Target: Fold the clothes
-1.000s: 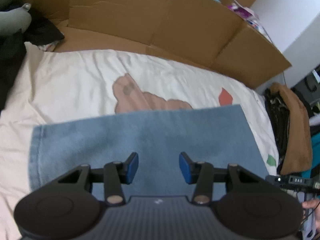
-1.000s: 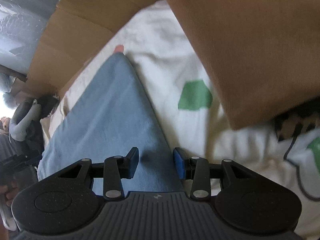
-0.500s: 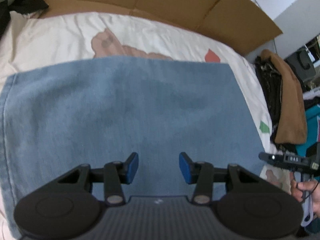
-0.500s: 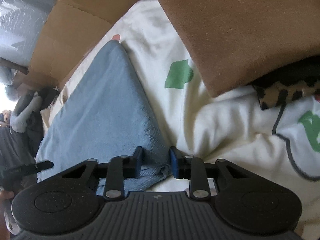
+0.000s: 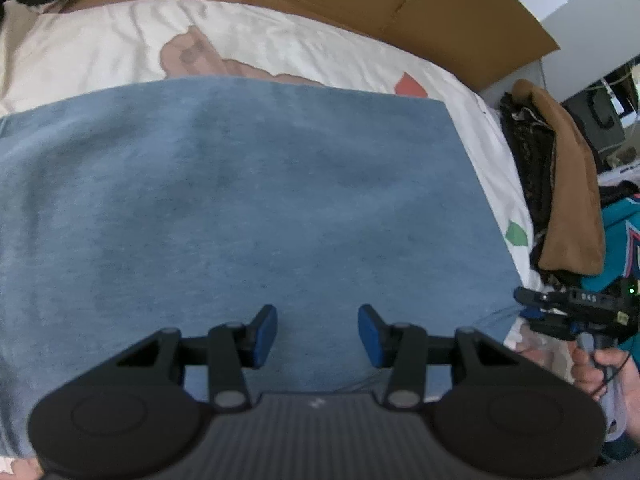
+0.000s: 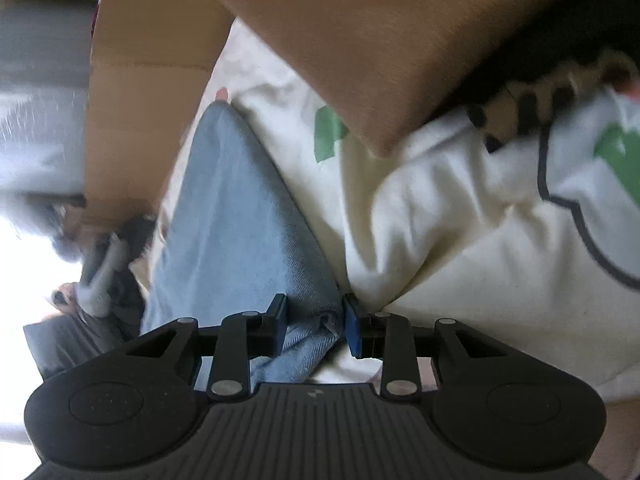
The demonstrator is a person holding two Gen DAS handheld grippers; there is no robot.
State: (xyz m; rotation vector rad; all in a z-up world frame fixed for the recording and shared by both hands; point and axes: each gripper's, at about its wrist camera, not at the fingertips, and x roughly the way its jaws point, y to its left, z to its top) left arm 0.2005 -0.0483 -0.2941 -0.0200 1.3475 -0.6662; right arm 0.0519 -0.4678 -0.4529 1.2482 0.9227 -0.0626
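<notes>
A blue denim garment [image 5: 260, 200] lies spread flat on a cream printed bedsheet [image 5: 100, 48]. My left gripper [image 5: 318, 334] hovers over the garment's near edge, open, with nothing between its blue pads. In the right wrist view the garment [image 6: 240, 220] runs away to a far corner. Its near corner is bunched between the pads of my right gripper [image 6: 314, 326], filling the gap and touching both pads while the jaws are opening slightly. The left wrist view shows the right gripper [image 5: 560, 308] at the garment's right corner, held by a hand [image 5: 600, 364].
Flattened cardboard [image 5: 360, 8] stands along the bed's far side. A brown garment [image 5: 568, 184] lies on dark patterned clothes at the right edge, with a teal garment [image 5: 624, 240] beside it. In the right wrist view the brown garment [image 6: 360, 40] looms close above the sheet [image 6: 460, 220].
The left gripper came down and forward over the blue garment, still open. The right gripper closed on the garment's near corner, bunching it, and rolled.
</notes>
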